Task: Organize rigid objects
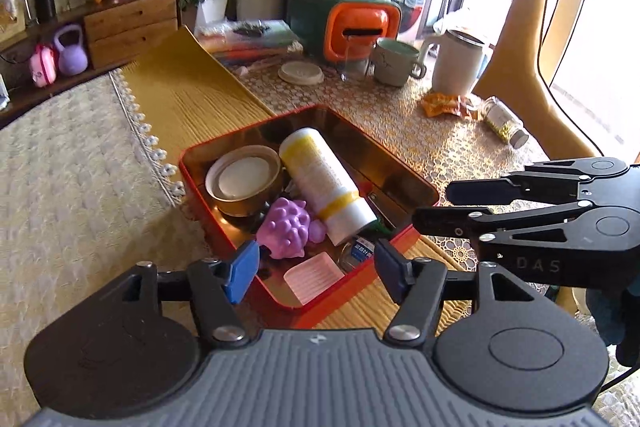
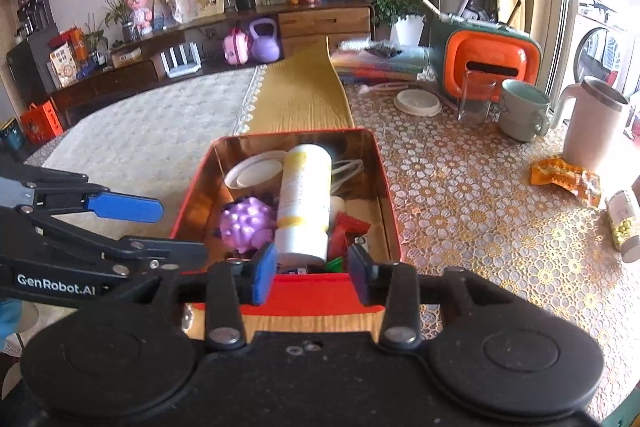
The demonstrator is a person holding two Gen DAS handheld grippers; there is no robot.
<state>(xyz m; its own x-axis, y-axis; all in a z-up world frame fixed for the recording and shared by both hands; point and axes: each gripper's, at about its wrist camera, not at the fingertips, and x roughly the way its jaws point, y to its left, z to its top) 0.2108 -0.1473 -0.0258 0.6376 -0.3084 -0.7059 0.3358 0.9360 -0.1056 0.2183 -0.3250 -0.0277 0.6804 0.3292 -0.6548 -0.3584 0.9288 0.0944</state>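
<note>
Through my left wrist view, my left gripper [image 1: 316, 273] hangs with jaws apart and empty above the red-rimmed metal tin [image 1: 404, 239], where the white-and-yellow cylindrical bottle [image 1: 326, 183] lies. Through my right wrist view, my right gripper [image 2: 312, 273] is likewise parted, holding nothing, at the tin's near rim. I judge one placement finished; next I need another loose item, perhaps the small glass jar of yellow beads [image 2: 622, 223] lying on the lace tablecloth [image 2: 460, 203].

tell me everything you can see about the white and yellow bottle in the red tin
The white and yellow bottle is a smooth cylinder, plastic by its look, white with a pale yellow printed label and a yellow band near one end. It lies on its side, slanting across the red tin, propped on smaller items. A purple spiky toy rests against its side and a round lidded container sits by its far end. Neither gripper touches it.
</note>
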